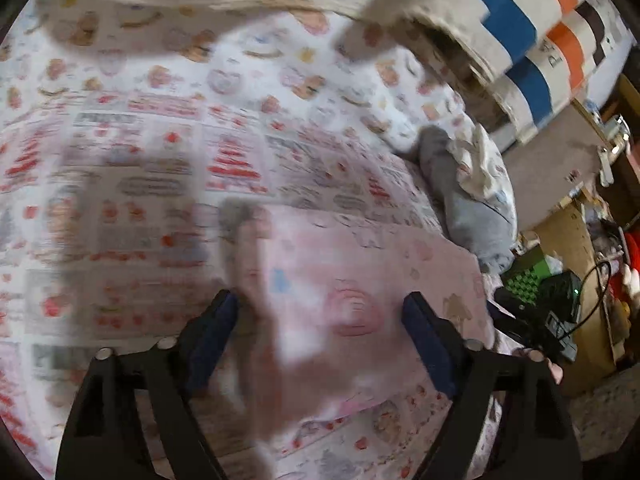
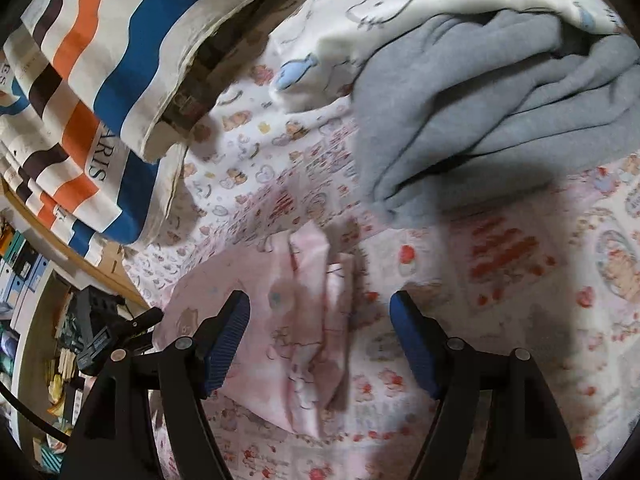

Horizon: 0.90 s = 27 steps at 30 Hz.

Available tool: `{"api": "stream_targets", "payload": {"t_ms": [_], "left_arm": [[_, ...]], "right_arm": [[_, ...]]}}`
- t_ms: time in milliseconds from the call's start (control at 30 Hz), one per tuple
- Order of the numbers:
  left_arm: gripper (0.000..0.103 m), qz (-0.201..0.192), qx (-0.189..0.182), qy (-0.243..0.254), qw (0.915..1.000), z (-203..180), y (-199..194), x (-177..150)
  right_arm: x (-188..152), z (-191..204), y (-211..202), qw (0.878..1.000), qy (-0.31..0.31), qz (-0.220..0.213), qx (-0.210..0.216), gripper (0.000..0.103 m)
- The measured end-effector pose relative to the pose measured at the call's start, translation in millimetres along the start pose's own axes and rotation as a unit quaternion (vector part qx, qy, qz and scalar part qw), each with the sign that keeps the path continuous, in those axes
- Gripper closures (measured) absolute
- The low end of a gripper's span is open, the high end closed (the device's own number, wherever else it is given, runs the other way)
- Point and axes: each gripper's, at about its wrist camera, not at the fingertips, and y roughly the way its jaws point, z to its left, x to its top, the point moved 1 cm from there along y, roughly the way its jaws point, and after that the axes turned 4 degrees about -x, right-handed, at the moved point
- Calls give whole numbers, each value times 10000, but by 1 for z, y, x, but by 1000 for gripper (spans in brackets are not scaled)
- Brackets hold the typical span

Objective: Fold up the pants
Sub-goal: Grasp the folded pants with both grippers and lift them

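The pink patterned pants lie folded flat on the printed bedsheet, blurred in the left wrist view. My left gripper is open, its blue pads on either side of the pants' near part, holding nothing. In the right wrist view the pants lie bunched with a raised fold. My right gripper is open above them, its left pad over the cloth and its right pad over the sheet.
A grey garment and a white cartoon-print cloth lie heaped on the bed behind the pants. Striped pillows are stacked at the bed's head. The bed edge drops to cluttered furniture and shelves.
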Motion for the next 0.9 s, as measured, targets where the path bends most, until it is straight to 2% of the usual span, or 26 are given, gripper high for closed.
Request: {"api": "stream_targets", "payload": {"t_ms": [67,100,233,333,400,433,467,667,900], "left_arm": [[59,131,-98,-74,9998,-3,9,0],[61,154,-56,-86,9998,-4,13,-1],[62,58,158,115,9998,-11,18,-2],[62,38,337,280,9990,-16,20,-3],[72,56,654,470,9967,-21,22,-4],[80,69,838,578,9948,-25,23,-5],[85,58,891,643,9939,-28,24,-6],[89,-125,1388,1105,9841,-50,22,-8],[89,-499,1666,1673,9704,-87,10,0]], "right_arm": [[-1,6,6,9999,-109,89,95,29],[-2,9,10,9997,-182,127,129,29],[0,16,19,9997,-215,87,95,30],[-1,23,31,9990,-332,277,115,53],[-2,27,34,9986,-456,257,-28,65],[-3,28,34,9984,-501,239,-58,79],[-3,30,34,9983,-539,199,-43,86],[-6,51,23,9913,-1227,-142,-448,92],[2,77,-9,9794,-1757,-759,-641,92]]}}
